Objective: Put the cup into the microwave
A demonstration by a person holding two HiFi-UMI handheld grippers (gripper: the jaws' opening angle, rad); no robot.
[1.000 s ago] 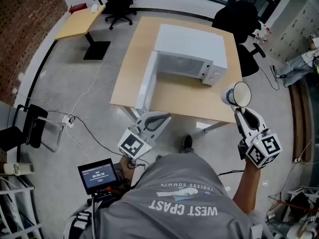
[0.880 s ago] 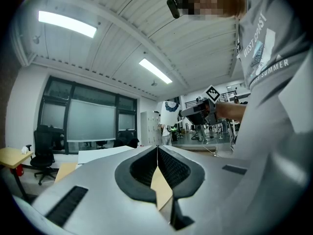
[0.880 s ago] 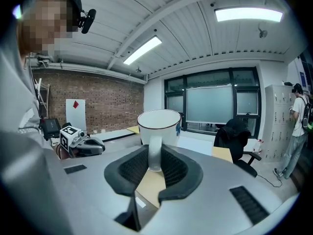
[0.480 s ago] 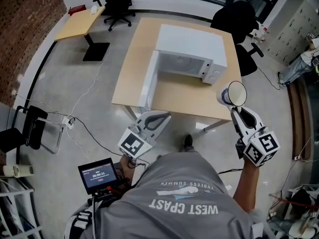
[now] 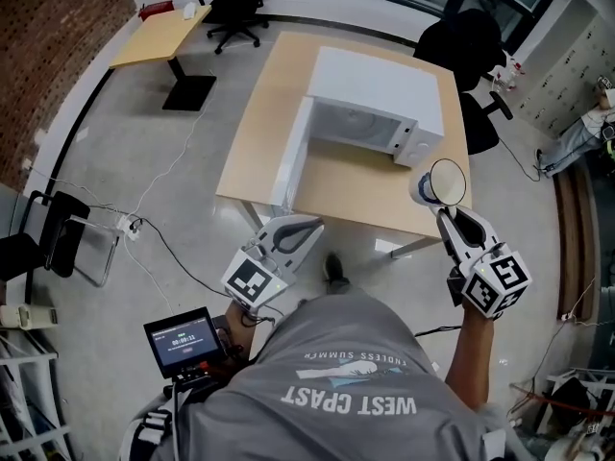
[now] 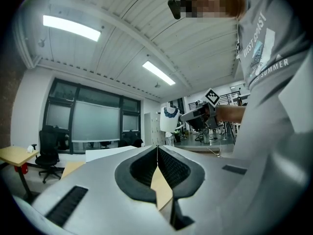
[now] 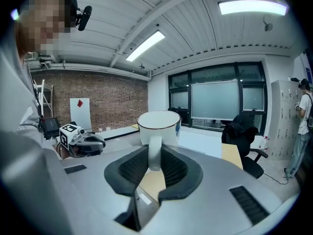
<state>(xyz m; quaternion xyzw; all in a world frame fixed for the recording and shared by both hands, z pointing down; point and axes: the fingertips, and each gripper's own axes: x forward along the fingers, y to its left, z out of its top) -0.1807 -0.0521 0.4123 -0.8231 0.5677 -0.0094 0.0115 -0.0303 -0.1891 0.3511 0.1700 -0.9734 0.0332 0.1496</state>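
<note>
Cup [image 7: 159, 126] and carrier are joined at the handle: the right gripper [image 7: 155, 163] has its jaws closed on the white handle, partly apart because the handle fills the gap, and the mug stands upright just beyond the pads with its mouth up. In the head view it hangs in the air above the near right part of the table [image 5: 365, 200], in front of the microwave [image 5: 380, 84] and a little to its right, touching nothing but the jaws.

The left gripper [image 5: 309, 227] has its jaws pressed together with nothing between them and is held level near the table's front edge, below the open door [image 5: 291, 157], which is swung out to the left. The cavity faces the person.

The step in hand looks like the carry: the cup is lifted and gripped but not yet at the opening. The next move calls for bringing it leftward and forward to line up with the cavity, keeping it upright. It must then pass through the opening clear of the control panel side and the door, and be set down on the floor inside before the jaws let go.
</note>
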